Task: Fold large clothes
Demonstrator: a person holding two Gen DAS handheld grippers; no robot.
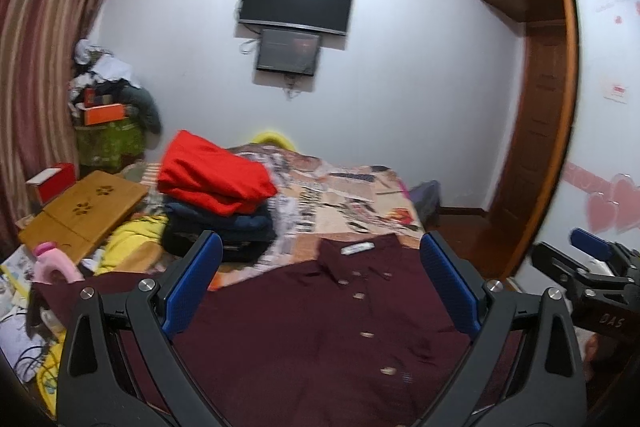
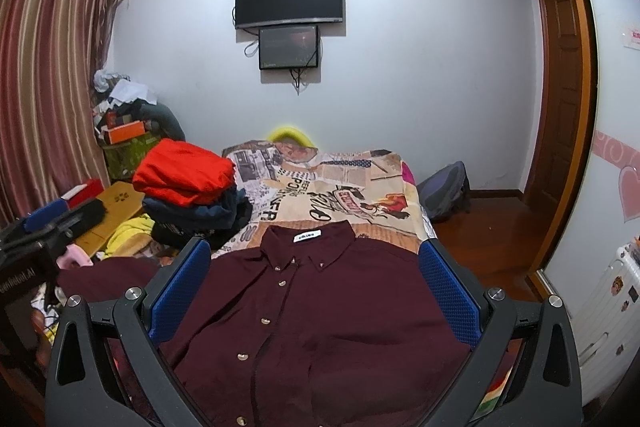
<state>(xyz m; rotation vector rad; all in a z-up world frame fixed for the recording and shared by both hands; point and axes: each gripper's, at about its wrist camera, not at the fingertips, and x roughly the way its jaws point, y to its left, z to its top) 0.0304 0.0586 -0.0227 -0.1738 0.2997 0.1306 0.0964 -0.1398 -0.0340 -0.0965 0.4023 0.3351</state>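
The maroon shirt (image 2: 312,315) lies spread flat on the bed (image 2: 360,195), buttoned front up, its collar pointing to the far end of the bed and its body covering the near part. One sleeve reaches out toward the left edge of the bed. Both claws are released: the left claw (image 1: 320,287) and the right claw (image 2: 316,291) hang above the shirt with their blue pads wide apart, and nothing is between them.

In my judgement the fold has not started yet, so the step in hand is to take a first grip. To do it well, each claw should go down to one side edge of the shirt, one near the shoulder and the other lower on the same side, and pinch only the cloth of the shirt, not the printed bedcover below. Then both should lift together and carry this side over the button line, keeping the edge straight.

The stack of folded clothes (image 2: 188,187), red on top, stands near the left edge of the bed, beside the shirt's shoulder; the spread sleeve should be brought in without pushing it.
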